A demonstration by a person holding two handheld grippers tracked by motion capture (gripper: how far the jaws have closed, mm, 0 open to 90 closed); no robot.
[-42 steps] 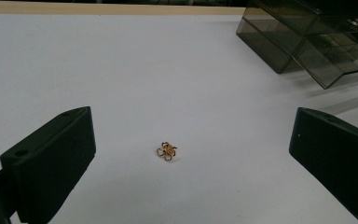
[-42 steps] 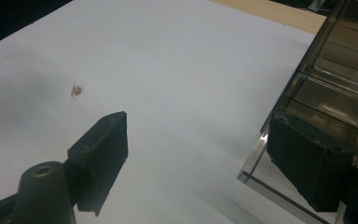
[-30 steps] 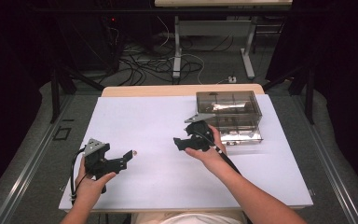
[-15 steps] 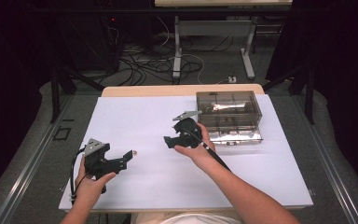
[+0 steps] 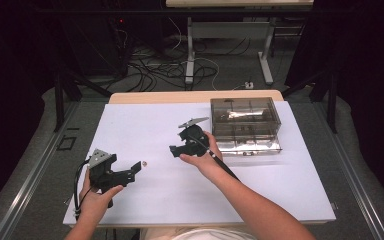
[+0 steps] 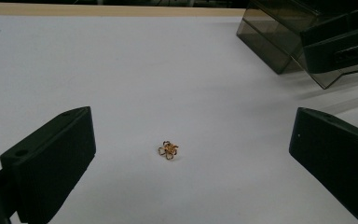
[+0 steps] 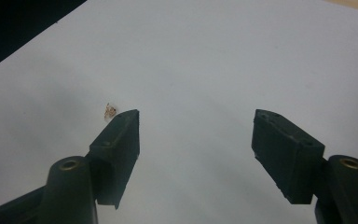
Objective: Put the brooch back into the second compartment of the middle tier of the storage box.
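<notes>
A tiny gold flower-shaped trinket (image 5: 145, 162) lies on the white table top (image 5: 260, 195). In the left gripper view the trinket (image 6: 168, 150) sits a little ahead, centred between the wide-apart jaws. My left gripper (image 5: 134, 170) is open and empty, resting low just left of the trinket. My right gripper (image 5: 176, 150) hovers to the trinket's right, open with nothing between its jaws. In the right gripper view the trinket (image 7: 110, 111) peeks out just beyond the left jaw's tip, outside the gap of the right gripper (image 7: 198, 119).
A smoky clear plastic compartment box (image 5: 245, 124) stands at the back right of the table, behind the right hand; the box (image 6: 279, 37) fills that view's top right corner. Cables and desk legs lie on the floor beyond the table's far edge.
The right hand has carried its gripper leftward, away from the box and toward the trinket. The left gripper has stayed put.
</notes>
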